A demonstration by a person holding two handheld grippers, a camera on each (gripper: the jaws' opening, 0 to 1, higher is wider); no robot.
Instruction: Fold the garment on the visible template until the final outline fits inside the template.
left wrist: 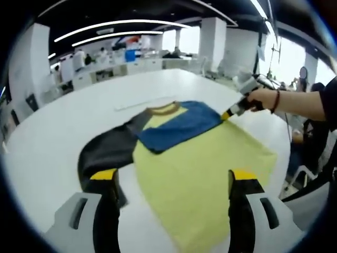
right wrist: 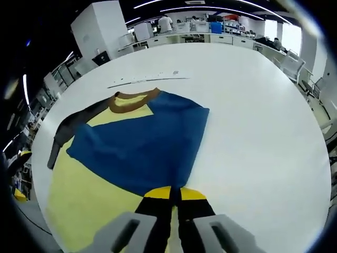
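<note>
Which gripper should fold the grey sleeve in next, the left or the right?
Probably the left. The left gripper is open and the grey sleeve lies right by its jaw. The right gripper is shut on the blue sleeve, across the shirt.

Yellow shirt [left wrist: 205, 168] [right wrist: 84, 195] with a brown collar [left wrist: 162, 109] [right wrist: 131, 100], spread flat on the white bench [left wrist: 47, 142] [right wrist: 253, 105]. Blue sleeve [left wrist: 179, 126] [right wrist: 142, 147] folded in across the chest. Dark grey sleeve [left wrist: 108, 150] [right wrist: 71, 129] stretched out to the side, unfolded.
</note>
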